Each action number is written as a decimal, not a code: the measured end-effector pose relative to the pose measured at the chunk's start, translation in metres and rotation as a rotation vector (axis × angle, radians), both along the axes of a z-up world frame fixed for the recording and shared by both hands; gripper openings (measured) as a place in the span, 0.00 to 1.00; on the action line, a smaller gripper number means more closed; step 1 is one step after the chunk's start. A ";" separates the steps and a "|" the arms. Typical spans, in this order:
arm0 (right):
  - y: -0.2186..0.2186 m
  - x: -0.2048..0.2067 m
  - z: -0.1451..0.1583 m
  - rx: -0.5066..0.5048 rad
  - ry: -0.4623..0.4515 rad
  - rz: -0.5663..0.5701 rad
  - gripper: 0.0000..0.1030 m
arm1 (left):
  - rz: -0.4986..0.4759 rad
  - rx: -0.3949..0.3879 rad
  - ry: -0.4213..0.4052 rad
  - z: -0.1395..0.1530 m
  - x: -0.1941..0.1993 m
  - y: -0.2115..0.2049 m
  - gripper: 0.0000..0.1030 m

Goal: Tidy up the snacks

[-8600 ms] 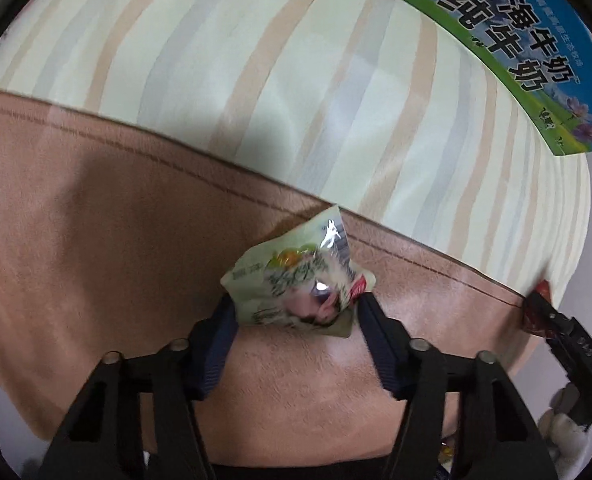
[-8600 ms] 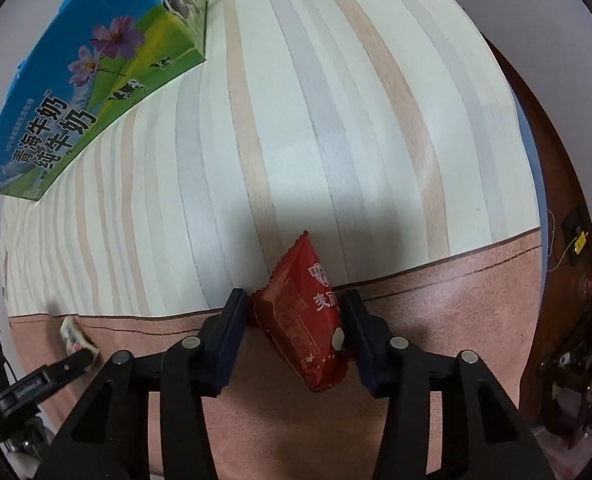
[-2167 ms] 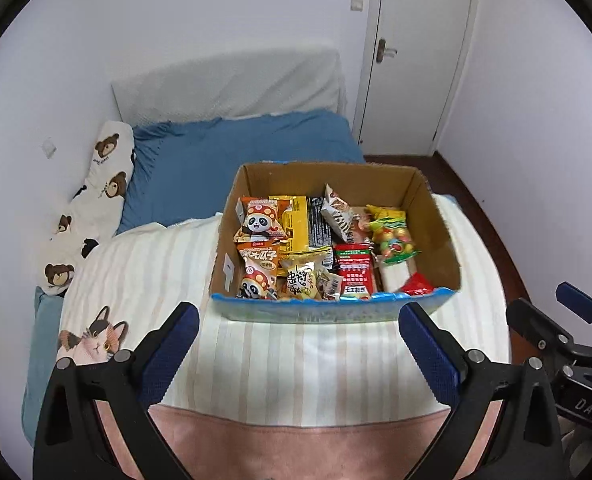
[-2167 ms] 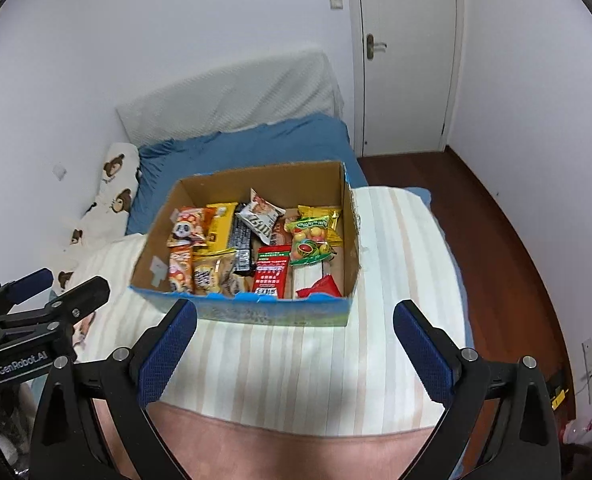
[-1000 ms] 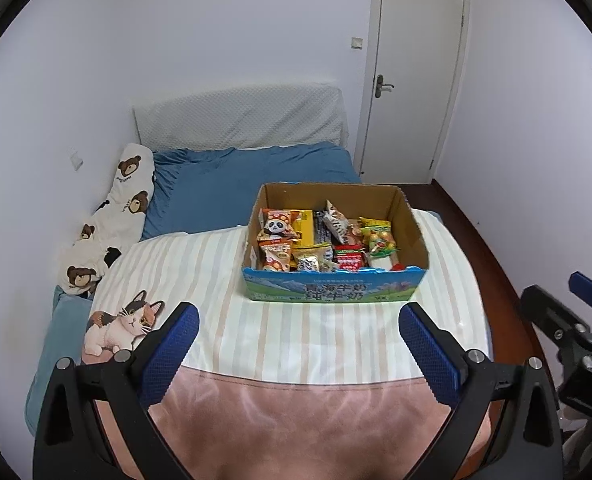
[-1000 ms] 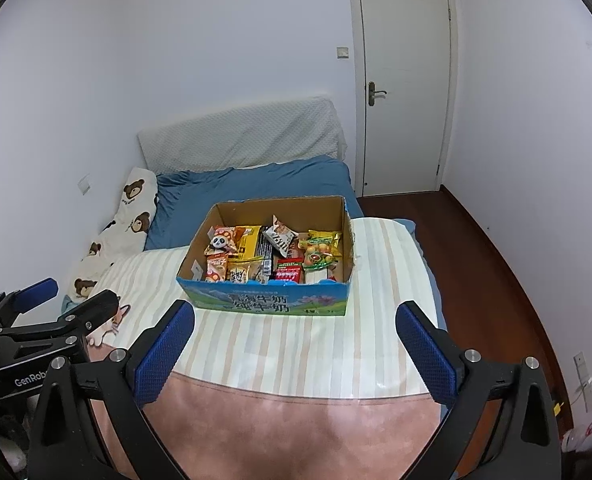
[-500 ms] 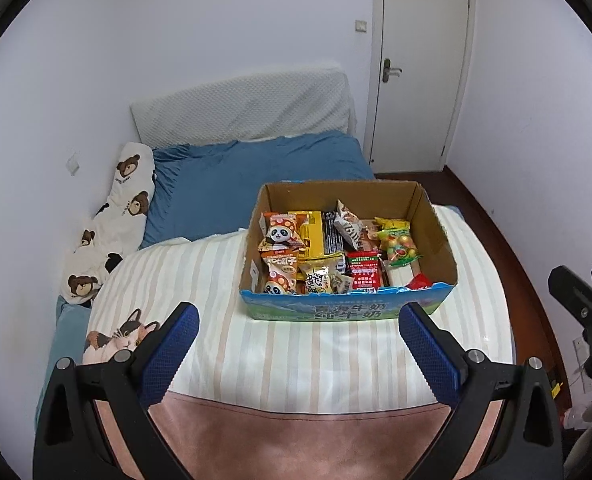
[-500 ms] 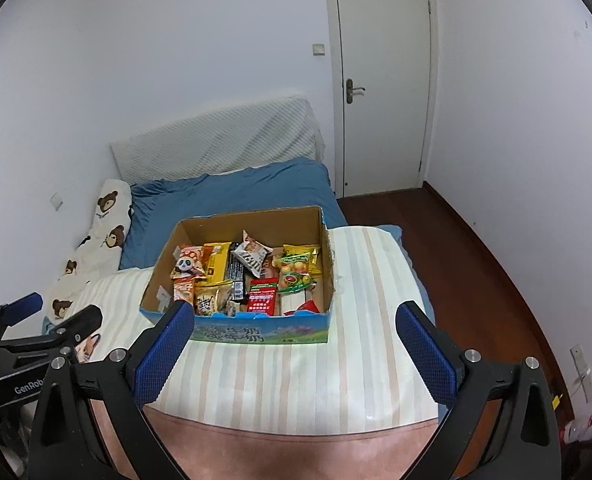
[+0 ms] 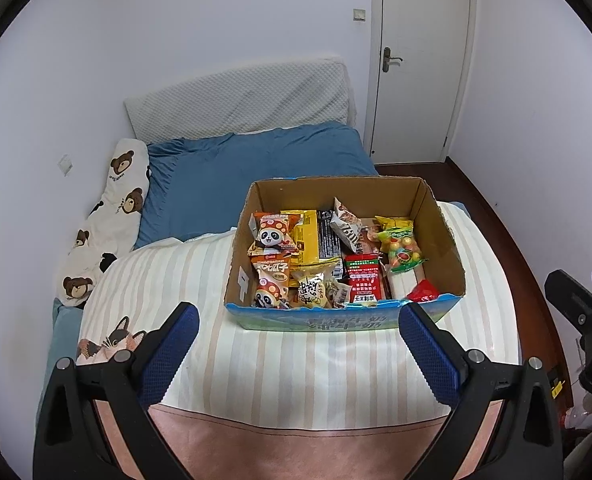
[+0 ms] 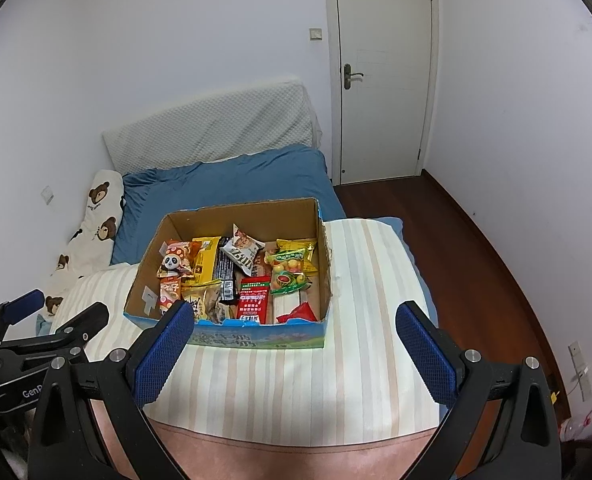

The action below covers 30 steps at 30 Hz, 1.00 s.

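Observation:
An open cardboard box [image 9: 441, 236] with a blue printed front stands on the striped bedcover [image 9: 296, 364]. It holds several snack packets, among them a panda packet [image 9: 271, 236], a green candy bag [image 9: 401, 249] and a red packet [image 9: 423, 292] at the front right corner. The box also shows in the right wrist view [image 10: 323, 248]. My left gripper [image 9: 299, 342] is open and empty, held back from the box. My right gripper [image 10: 294, 342] is open and empty, also short of the box front.
A blue quilt [image 9: 252, 168], a bear-print pillow [image 9: 108, 220] and a white padded headboard [image 9: 240, 104] lie beyond the box. A white door [image 9: 419, 60] and dark wood floor [image 10: 475, 248] are at the right. A pink blanket edge [image 9: 296, 440] is nearest me.
Both grippers held snacks 8.6 s ago; now both are open and empty. In the last second both views have moved back in a little toward the box.

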State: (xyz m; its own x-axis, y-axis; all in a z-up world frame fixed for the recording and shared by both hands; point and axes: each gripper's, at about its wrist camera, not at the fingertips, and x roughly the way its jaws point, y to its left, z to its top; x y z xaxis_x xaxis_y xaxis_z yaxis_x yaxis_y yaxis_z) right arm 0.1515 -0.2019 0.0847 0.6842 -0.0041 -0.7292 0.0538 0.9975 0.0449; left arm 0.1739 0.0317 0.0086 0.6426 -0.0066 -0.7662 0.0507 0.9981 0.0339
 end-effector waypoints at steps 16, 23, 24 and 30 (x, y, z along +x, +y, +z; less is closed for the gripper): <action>0.000 -0.002 -0.002 -0.013 -0.001 -0.009 1.00 | 0.010 -0.019 0.000 0.005 0.001 0.002 1.00; 0.001 -0.004 -0.003 -0.013 -0.002 -0.010 1.00 | 0.015 -0.023 -0.011 0.008 -0.003 0.004 1.00; 0.000 -0.005 -0.002 -0.009 -0.002 -0.009 1.00 | 0.014 -0.023 -0.012 0.008 -0.003 0.003 1.00; -0.001 -0.008 0.001 -0.008 -0.012 -0.013 1.00 | 0.015 -0.026 -0.013 0.009 -0.003 0.003 1.00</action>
State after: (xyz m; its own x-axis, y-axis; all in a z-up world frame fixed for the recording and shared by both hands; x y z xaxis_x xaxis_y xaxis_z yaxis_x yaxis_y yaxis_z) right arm 0.1433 -0.2024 0.0861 0.6927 -0.0188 -0.7210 0.0663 0.9971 0.0377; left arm 0.1707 0.0349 0.0173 0.6525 -0.0169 -0.7576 0.0359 0.9993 0.0087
